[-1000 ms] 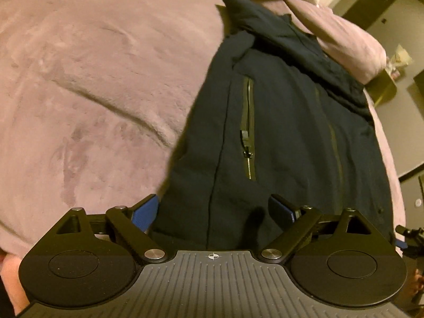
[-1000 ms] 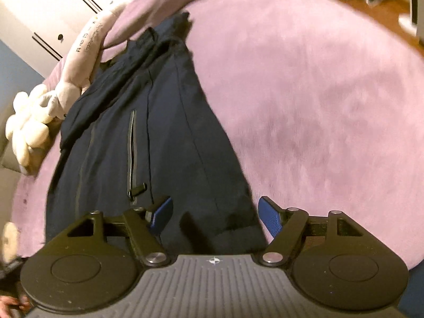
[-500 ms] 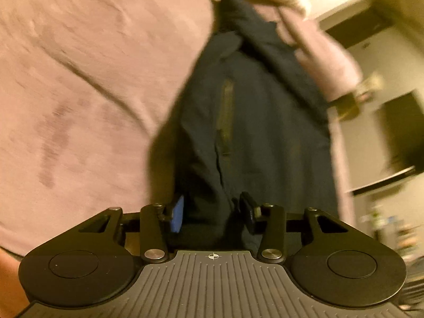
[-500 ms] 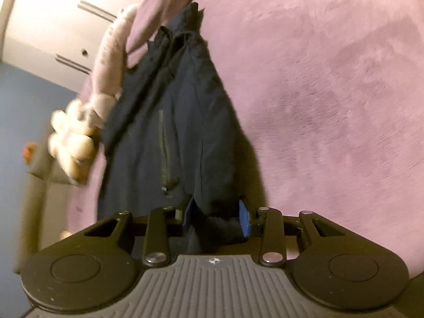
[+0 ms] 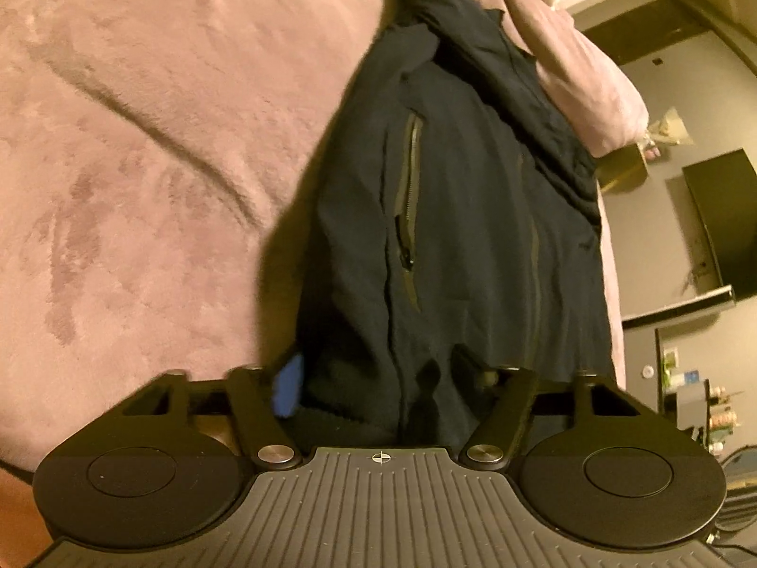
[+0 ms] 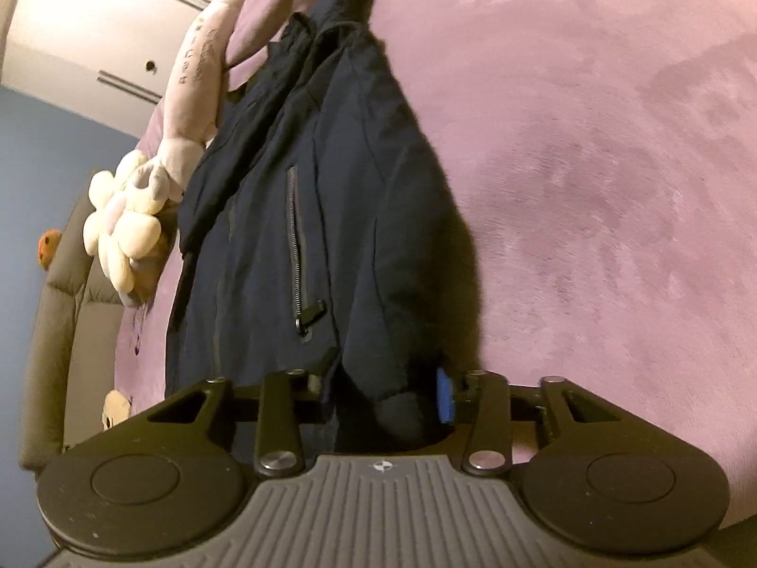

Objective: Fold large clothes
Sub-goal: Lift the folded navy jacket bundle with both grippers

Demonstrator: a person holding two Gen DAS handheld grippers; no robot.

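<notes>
A dark navy jacket (image 5: 473,217) lies lengthwise on a pink plush bedspread (image 5: 142,142), with its zipped pockets facing up. My left gripper (image 5: 374,378) is shut on the jacket's near hem at its left corner, and the cloth bunches between the blue pads. In the right wrist view the same jacket (image 6: 331,189) stretches away from me. My right gripper (image 6: 385,393) is shut on the hem at the right corner. The hem is lifted off the bedspread (image 6: 591,165).
A cream plush toy (image 6: 142,203) lies against the jacket's far left side beside a pink pillow (image 5: 582,71). A dark screen (image 5: 719,222) and shelves stand beyond the bed on the right. A padded headboard (image 6: 57,307) is at the left.
Both grippers went from open around the hem to shut on it. The hem has risen off the bed, and the jacket now hangs taut towards me.
</notes>
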